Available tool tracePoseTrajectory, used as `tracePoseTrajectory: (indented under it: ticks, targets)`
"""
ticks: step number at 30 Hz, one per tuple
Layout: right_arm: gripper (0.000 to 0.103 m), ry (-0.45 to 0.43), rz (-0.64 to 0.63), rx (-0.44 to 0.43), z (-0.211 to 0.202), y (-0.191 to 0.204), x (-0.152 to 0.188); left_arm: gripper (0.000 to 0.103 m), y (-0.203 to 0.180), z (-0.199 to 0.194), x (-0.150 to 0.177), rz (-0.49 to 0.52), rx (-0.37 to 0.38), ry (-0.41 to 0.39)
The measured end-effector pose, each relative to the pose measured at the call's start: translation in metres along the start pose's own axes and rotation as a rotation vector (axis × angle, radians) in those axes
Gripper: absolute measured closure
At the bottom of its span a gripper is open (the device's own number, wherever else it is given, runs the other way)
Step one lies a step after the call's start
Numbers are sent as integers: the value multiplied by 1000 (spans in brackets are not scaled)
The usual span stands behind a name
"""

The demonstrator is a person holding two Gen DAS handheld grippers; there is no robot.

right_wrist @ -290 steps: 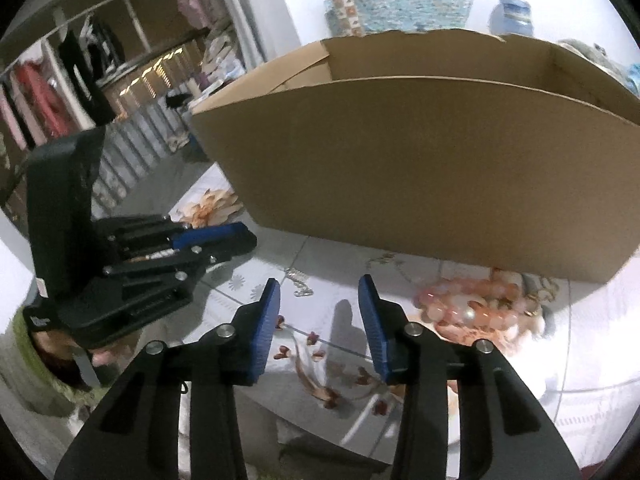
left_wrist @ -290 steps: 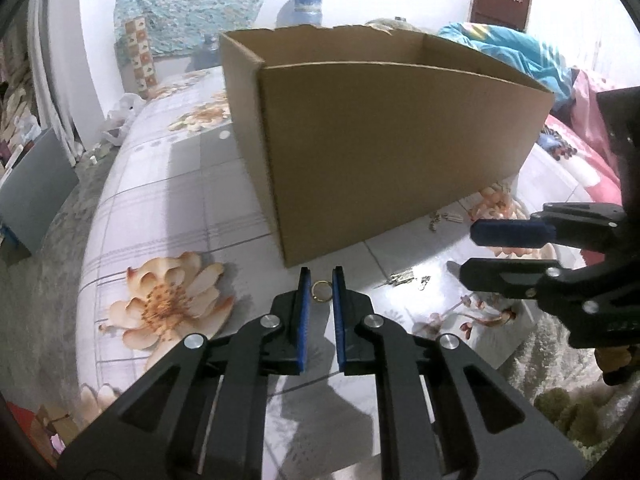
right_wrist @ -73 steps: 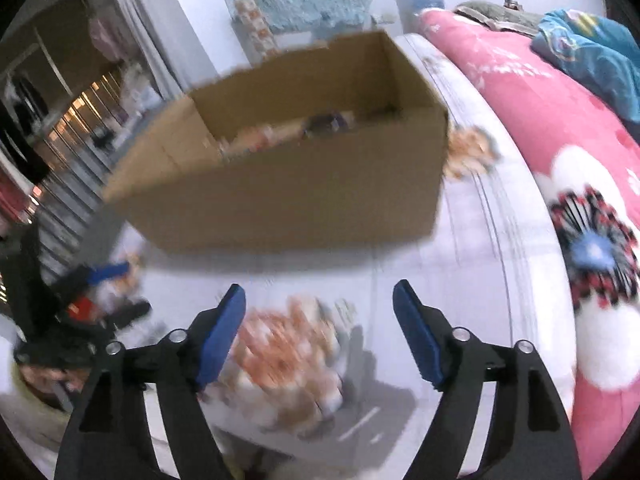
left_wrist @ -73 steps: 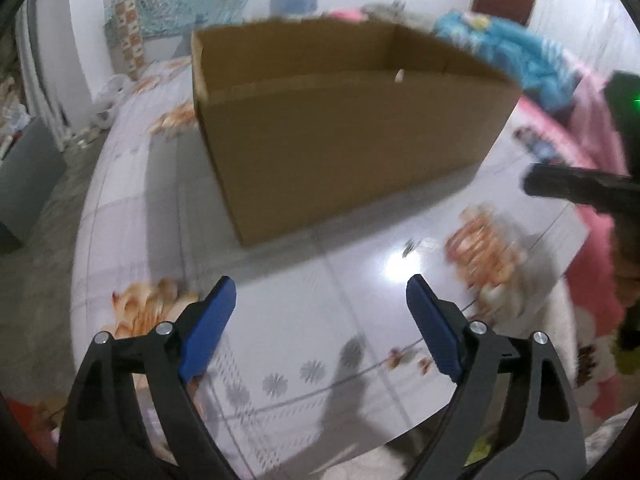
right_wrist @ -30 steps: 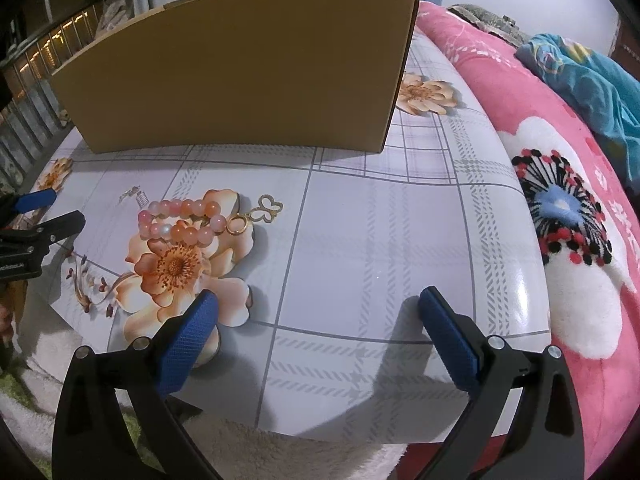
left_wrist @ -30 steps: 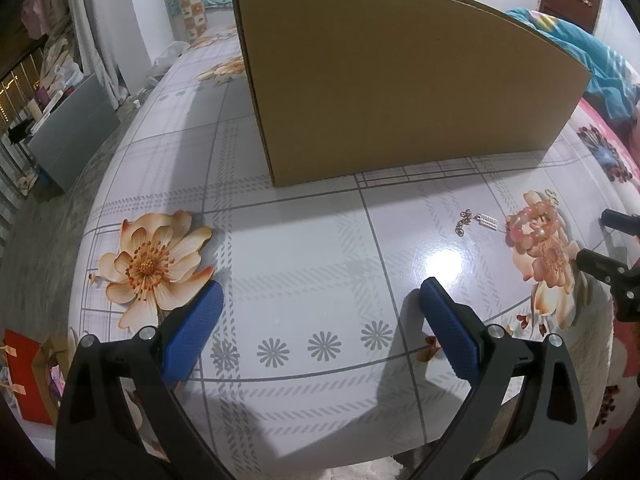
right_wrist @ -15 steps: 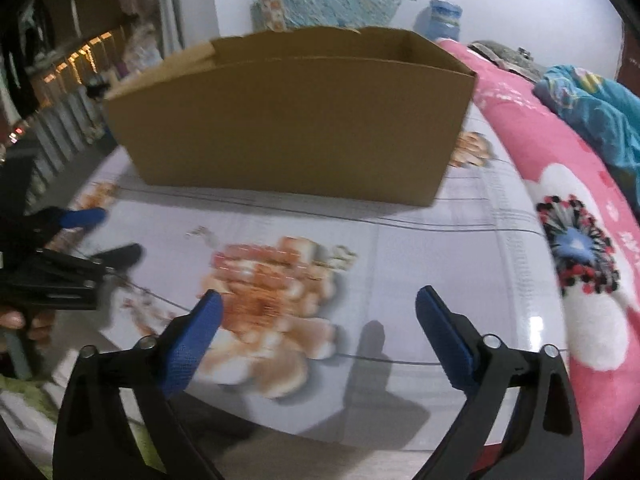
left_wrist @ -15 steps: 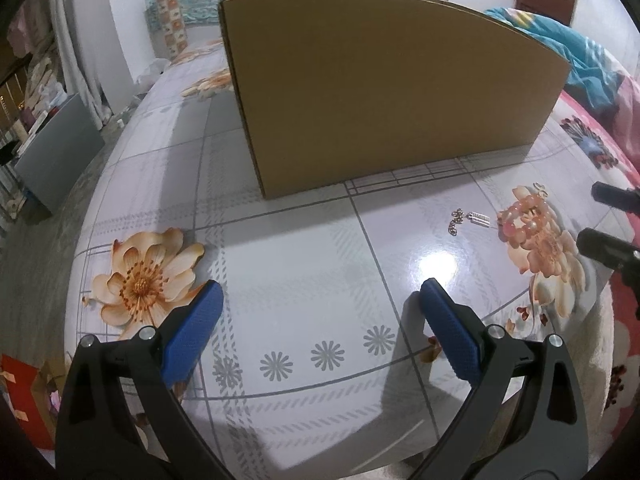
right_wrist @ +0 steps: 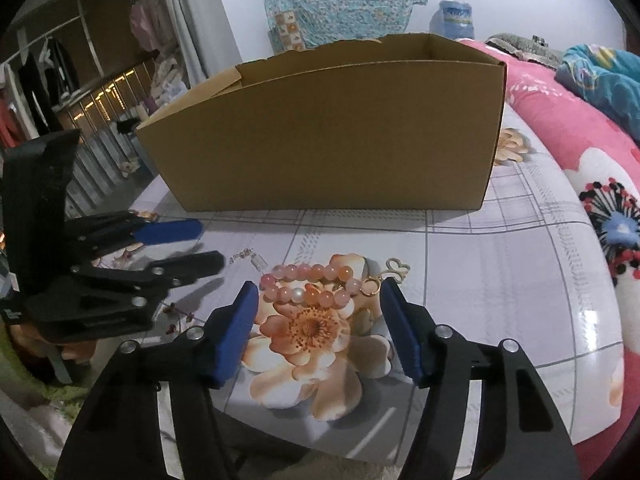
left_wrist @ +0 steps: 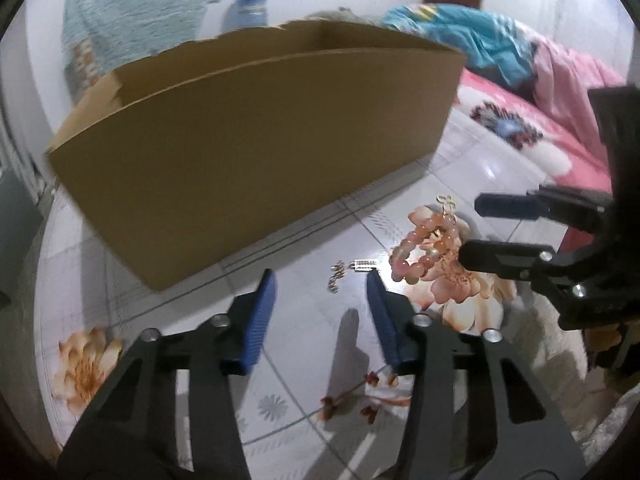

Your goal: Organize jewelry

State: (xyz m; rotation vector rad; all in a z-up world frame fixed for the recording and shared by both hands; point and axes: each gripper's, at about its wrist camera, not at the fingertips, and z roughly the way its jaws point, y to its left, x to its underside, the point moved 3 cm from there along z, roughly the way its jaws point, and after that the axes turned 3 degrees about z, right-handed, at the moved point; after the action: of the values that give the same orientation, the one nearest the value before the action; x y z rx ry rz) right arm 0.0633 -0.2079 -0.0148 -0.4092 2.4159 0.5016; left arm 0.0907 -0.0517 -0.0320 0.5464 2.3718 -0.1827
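A pink bead bracelet (right_wrist: 316, 284) with a gold butterfly charm (right_wrist: 396, 270) lies on the floral table. My right gripper (right_wrist: 319, 294) hovers just before it, jaws closing. The beads sit between the blue pads (right_wrist: 240, 320), untouched. A small silver chain piece (left_wrist: 352, 270) lies left of the bracelet (left_wrist: 424, 248). My left gripper (left_wrist: 320, 280) points at it, jaws closing, with nothing pressed between them. Each gripper shows in the other's view: the right gripper (left_wrist: 472, 230) and the left gripper (right_wrist: 208, 245). The brown cardboard box (right_wrist: 332, 136) stands open behind the jewelry.
The table (right_wrist: 500, 264) has a glossy flower-print cover and a curved near edge. A bed with a pink floral blanket (right_wrist: 592, 168) runs along the right. A railing and hanging clothes (right_wrist: 60, 80) are at far left.
Both grippers' jaws have narrowed from wide open. The left gripper swung right and rolled, so the silver piece is now at its tips. The right gripper closed in on the bracelet.
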Motion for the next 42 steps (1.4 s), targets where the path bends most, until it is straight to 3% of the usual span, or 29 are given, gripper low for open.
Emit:
tracePoseTrajectory:
  ticks: [6, 10, 26, 29, 30, 32, 34, 40, 42]
  targets:
    - [42, -5, 14, -18, 2, -5, 2, 82, -14, 15, -2, 73, -35, 57]
    - [42, -15, 28, -29, 1, -9, 2, 103, -20, 18, -5, 97, -36, 74]
    - [42, -57, 40, -41, -13, -11, 1, 103, -2, -20, -11, -24, 62, 3]
    - [42, -53, 35, -44, -13, -8, 1, 102, 0, -16, -9, -33, 68, 23]
    - [42, -52, 34, -47, -13, -7, 1, 99, -1, -13, -10, -40, 70, 31]
    - [42, -50, 30, -47, -12, -5, 1, 73, -2, -8, -10, -45, 78, 32]
    - [42, -49, 28, -48, -11, -4, 1, 66, -5, -1, -9, -25, 75, 38]
    - [42, -46, 38, -47, -8, -9, 0, 67, -15, 22, -9, 54, 29, 78]
    - [42, -45, 47, -46, -6, -13, 0, 80, -19, 24, -12, 76, 30, 72]
